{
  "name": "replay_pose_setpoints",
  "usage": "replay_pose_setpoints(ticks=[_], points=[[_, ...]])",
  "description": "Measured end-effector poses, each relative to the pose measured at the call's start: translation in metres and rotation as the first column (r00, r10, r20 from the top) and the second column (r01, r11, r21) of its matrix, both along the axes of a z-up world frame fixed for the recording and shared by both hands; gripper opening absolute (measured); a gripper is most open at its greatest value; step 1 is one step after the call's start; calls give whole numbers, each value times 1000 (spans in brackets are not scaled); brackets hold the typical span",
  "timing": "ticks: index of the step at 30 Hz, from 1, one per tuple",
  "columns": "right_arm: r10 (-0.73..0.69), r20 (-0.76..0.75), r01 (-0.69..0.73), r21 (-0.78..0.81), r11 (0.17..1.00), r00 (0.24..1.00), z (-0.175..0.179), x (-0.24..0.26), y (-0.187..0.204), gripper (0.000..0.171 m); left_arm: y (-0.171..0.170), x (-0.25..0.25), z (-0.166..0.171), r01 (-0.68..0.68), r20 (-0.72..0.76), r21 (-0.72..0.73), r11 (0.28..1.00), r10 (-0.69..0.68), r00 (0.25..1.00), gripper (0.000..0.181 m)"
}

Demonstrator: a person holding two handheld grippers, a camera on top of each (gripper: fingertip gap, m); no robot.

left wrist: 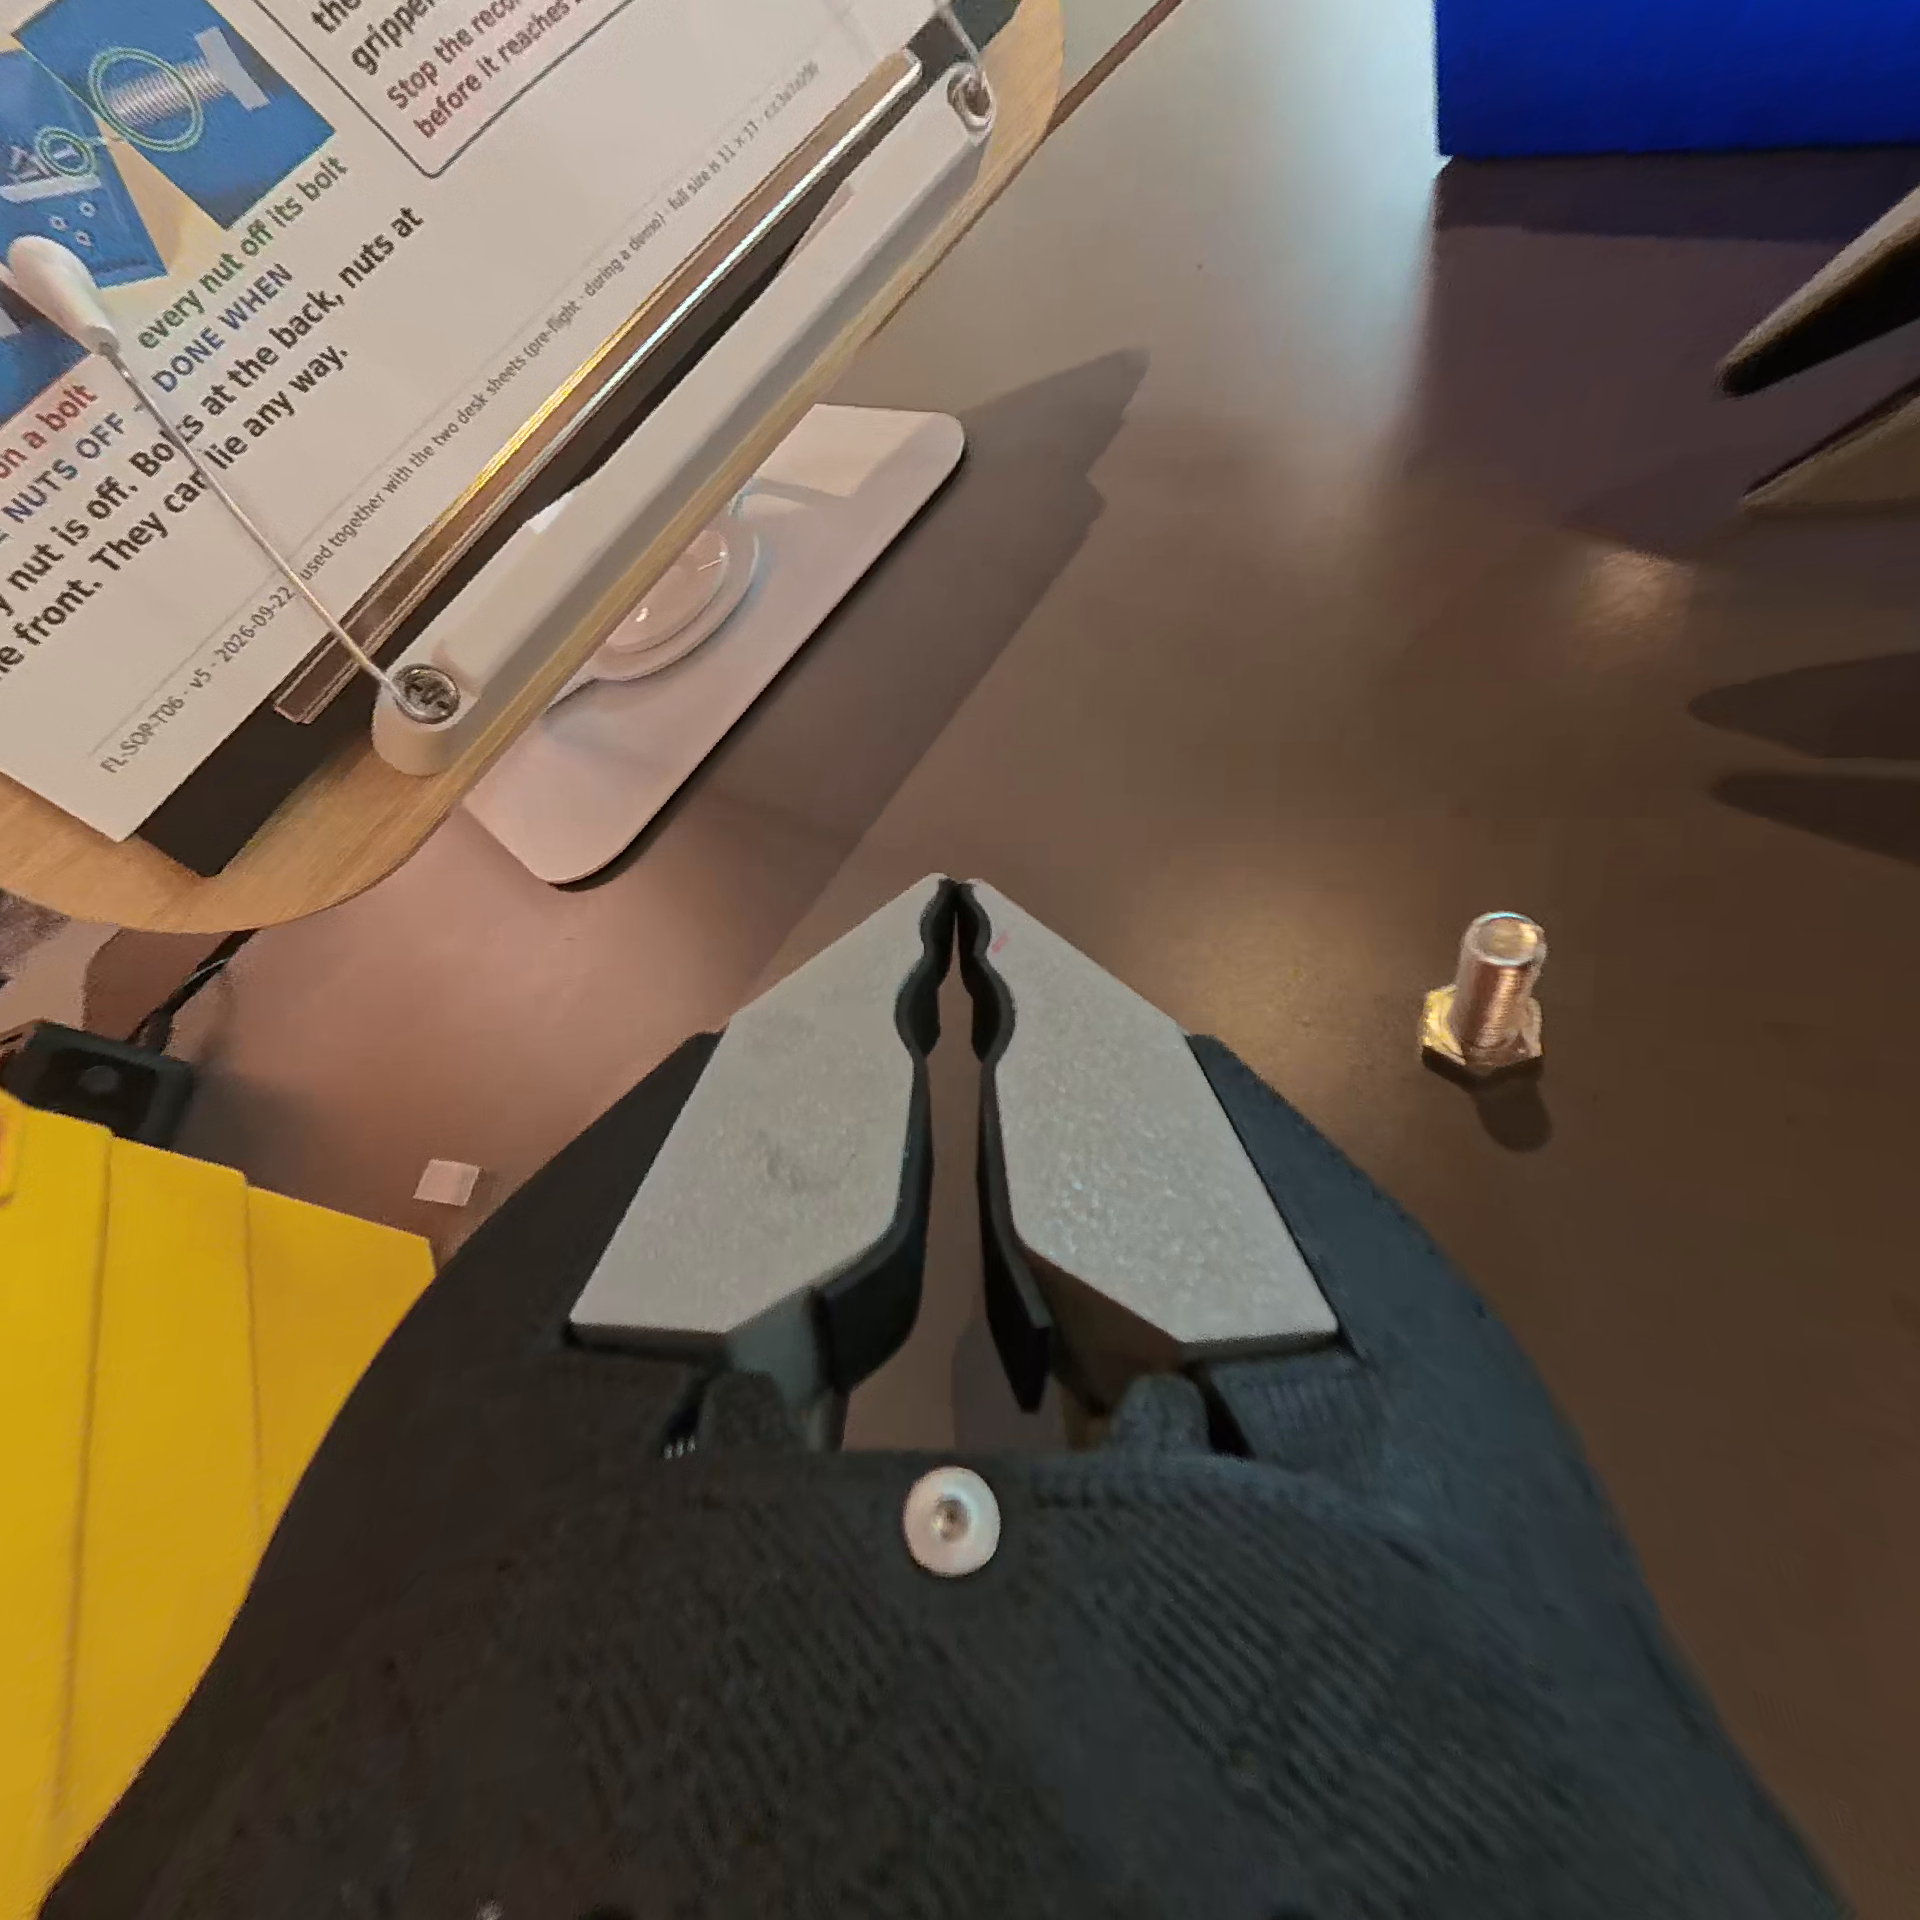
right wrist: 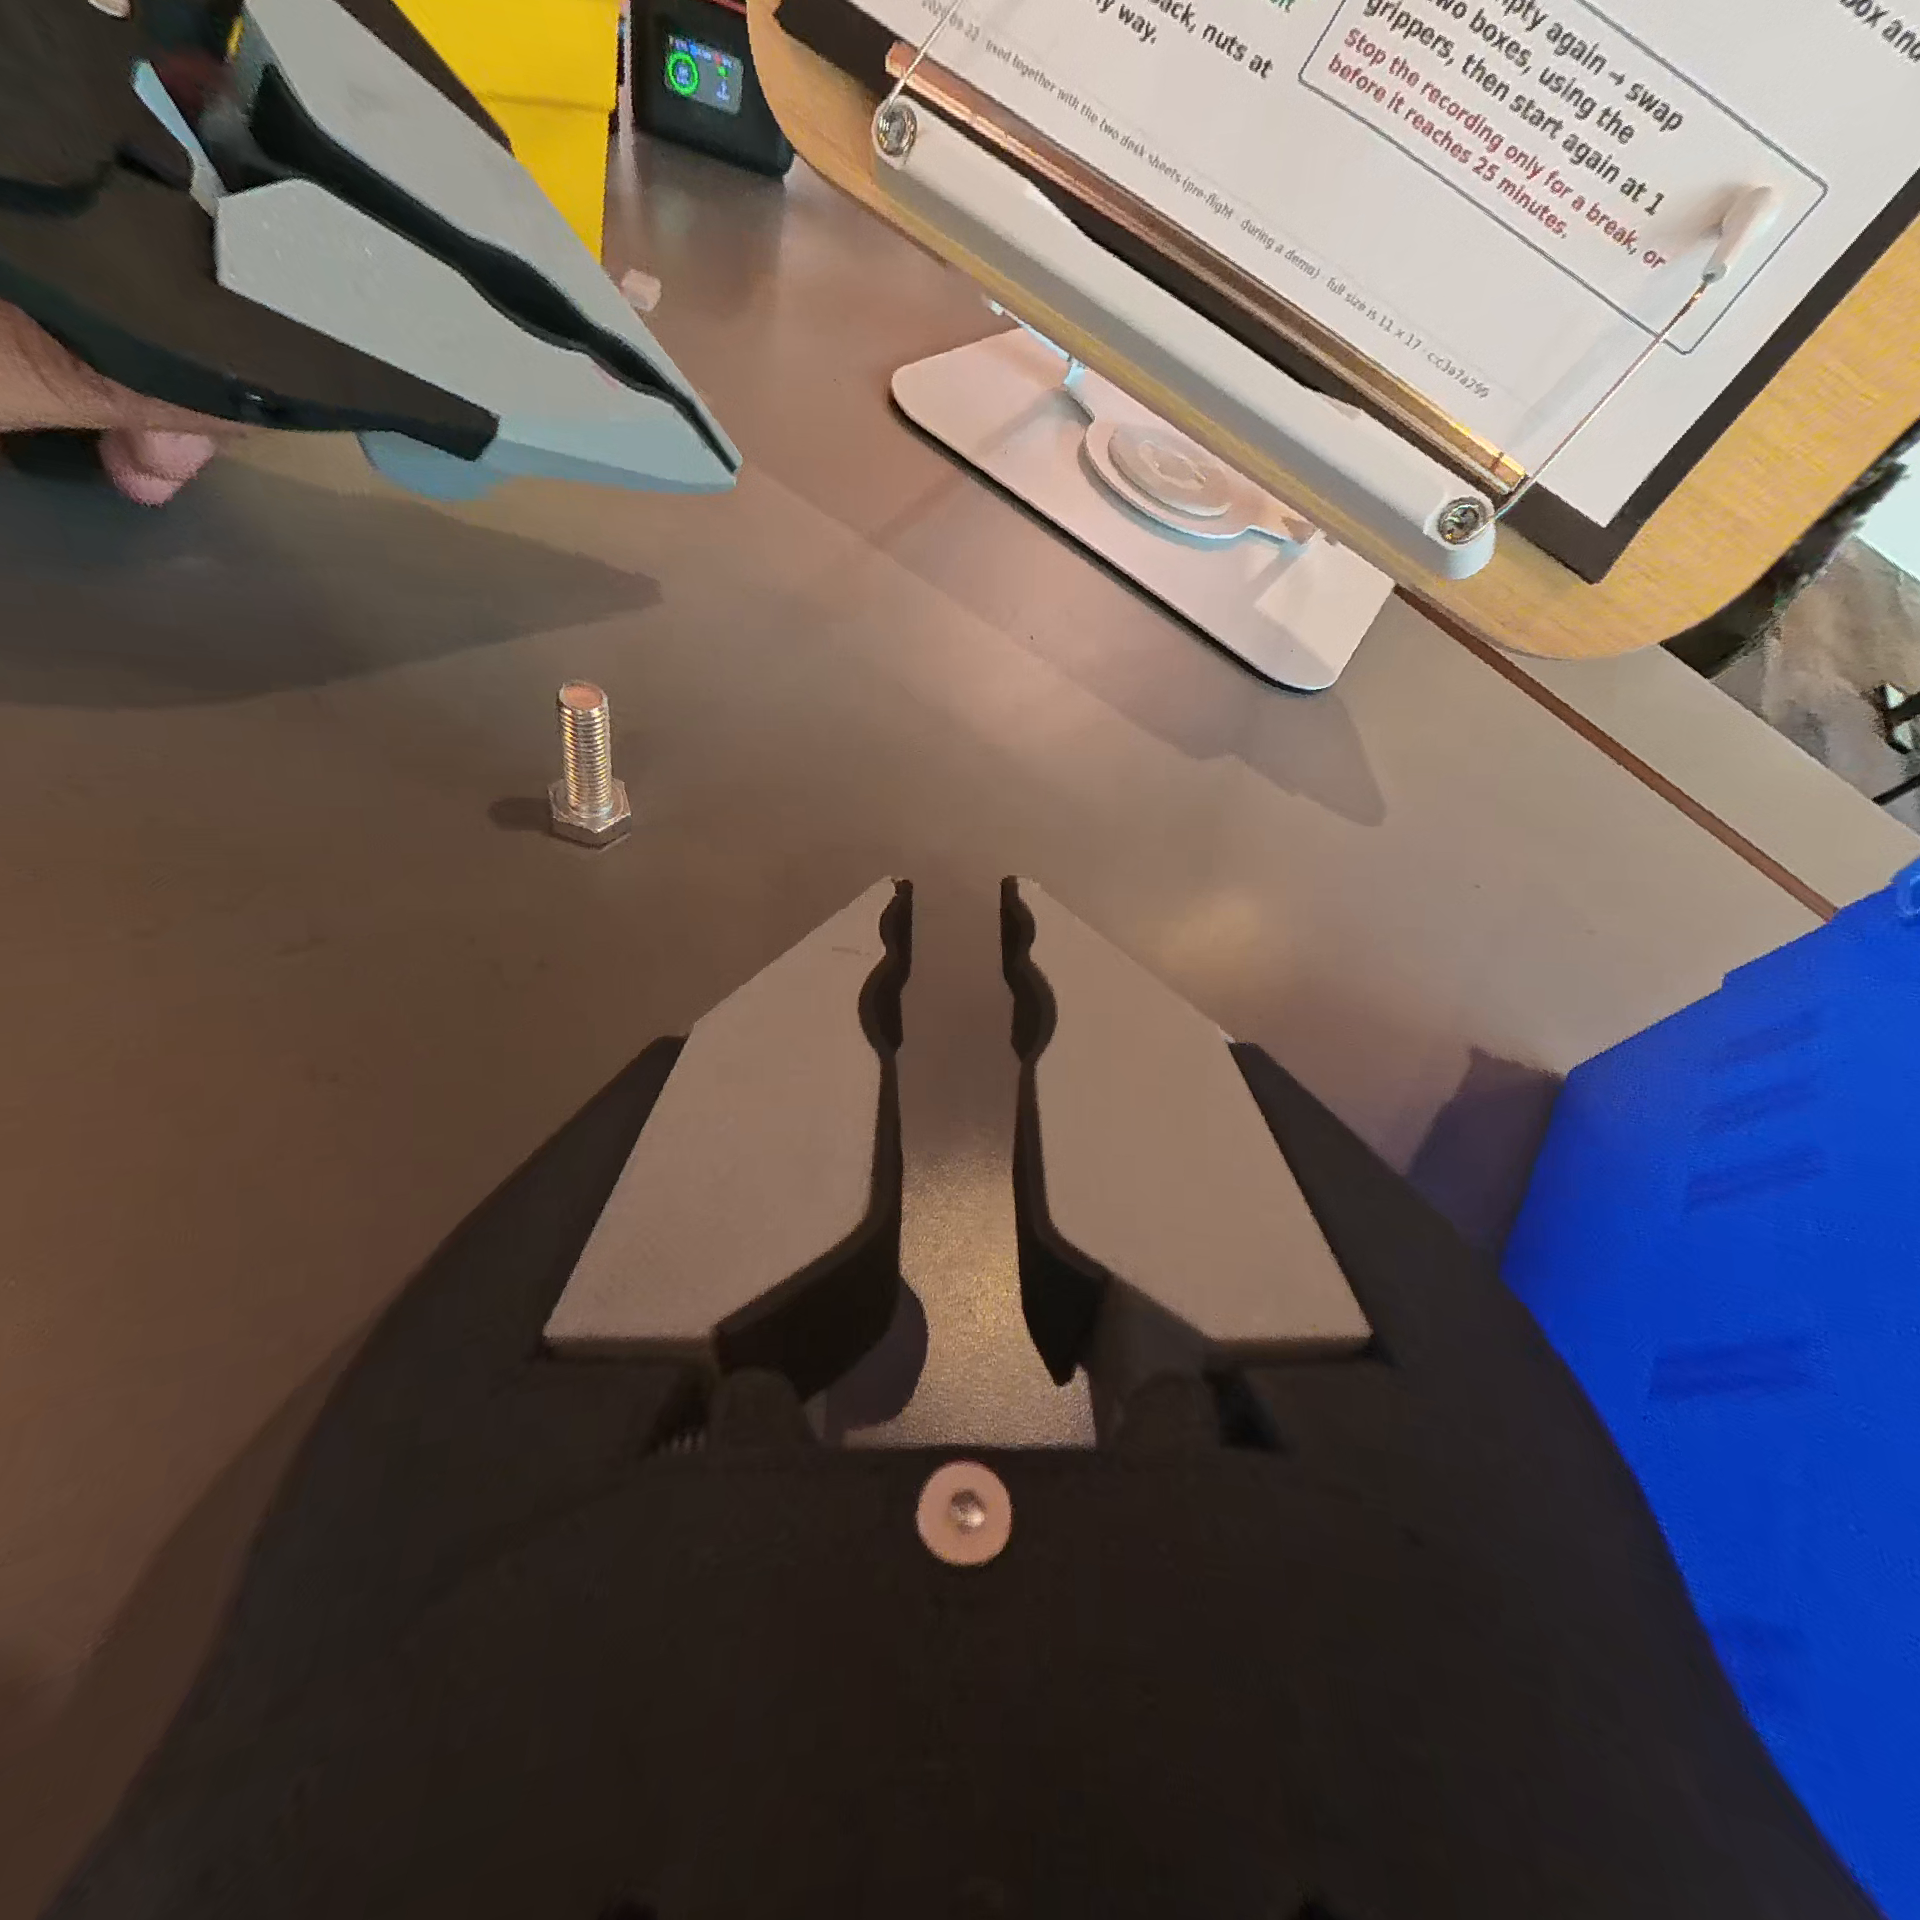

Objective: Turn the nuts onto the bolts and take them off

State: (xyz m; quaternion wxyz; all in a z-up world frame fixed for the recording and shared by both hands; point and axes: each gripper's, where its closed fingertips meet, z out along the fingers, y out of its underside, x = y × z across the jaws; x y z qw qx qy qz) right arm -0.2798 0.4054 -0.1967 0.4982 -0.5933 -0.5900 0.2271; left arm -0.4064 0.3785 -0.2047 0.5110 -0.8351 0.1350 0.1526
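Right up close is the right gripper point(right wrist: 956, 894), big and black with grey fingers. Its jaws stand a little apart with nothing between them. The left gripper point(left wrist: 956, 888) has its tips pressed together, and it holds nothing either. A person's hand point(right wrist: 62, 384) grips it from behind. Under both is the dark brown table point(right wrist: 312, 1039). At the back a paper sheet point(right wrist: 1507, 156) sits on a white stand point(right wrist: 1143, 499). A blue box point(right wrist: 1745, 1299) is on the right and a yellow box point(left wrist: 156, 1403) on the left. One small silver bolt point(right wrist: 587, 769) stands on its head between the grippers, touching neither.
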Motion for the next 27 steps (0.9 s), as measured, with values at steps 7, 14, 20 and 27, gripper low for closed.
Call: replay_pose_setpoints(ticks=[7,14,20,27], points=[[25,-12,-25,3,1000,1000,2,0,-4,16,-7,16,11,104,146,53,993,-110,983,0],[26,-4,-26,29,999,1000,1,-1,-5,19,-14,22,15,128,181,79,989,-141,973,0],[22,-9,-22,27,999,1000,2,0,-3,23,-16,25,12,145,191,60,988,-154,969,0],[33,-60,-35,-41,999,998,8,1,-3,33,-24,33,16,216,362,77,973,-229,904,0]])
